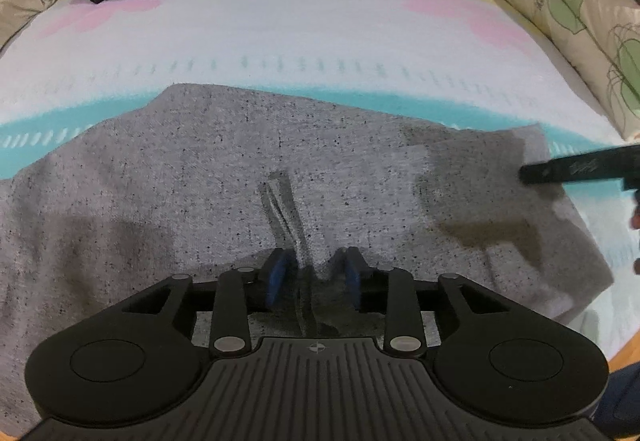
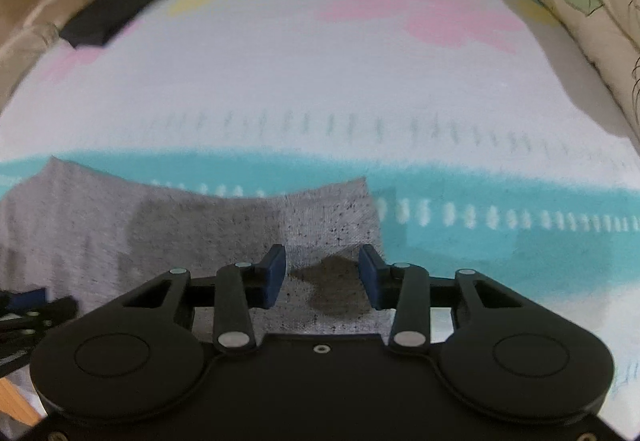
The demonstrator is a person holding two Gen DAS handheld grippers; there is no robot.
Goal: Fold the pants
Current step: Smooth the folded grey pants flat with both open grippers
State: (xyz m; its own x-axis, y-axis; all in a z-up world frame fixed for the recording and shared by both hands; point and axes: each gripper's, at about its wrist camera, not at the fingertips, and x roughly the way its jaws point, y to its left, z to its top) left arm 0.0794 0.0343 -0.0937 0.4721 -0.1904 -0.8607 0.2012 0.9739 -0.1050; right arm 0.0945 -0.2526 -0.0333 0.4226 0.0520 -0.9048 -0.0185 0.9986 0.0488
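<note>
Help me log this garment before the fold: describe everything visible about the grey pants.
The grey pants look like soft knit, heather grey with dark flecks, spread flat on the flowered bedspread over its teal stripe. A drawstring lies on top near the middle. The left tool sits over it, fingers apart with a raised fold between them. The right tool hangs open over the right corner.

Grey speckled pants [image 1: 180, 177] spread flat on bedspread, mostly smooth, w/ slight wrinkles. I see drawstring [image 1: 286, 209] lying loose on top near waistband, approx centre. Right corner shows extra folded layer. In right wrist view, far edge of pants [image 2: 328, 217] lies over teal stripe, corner slightly raised.
</note>
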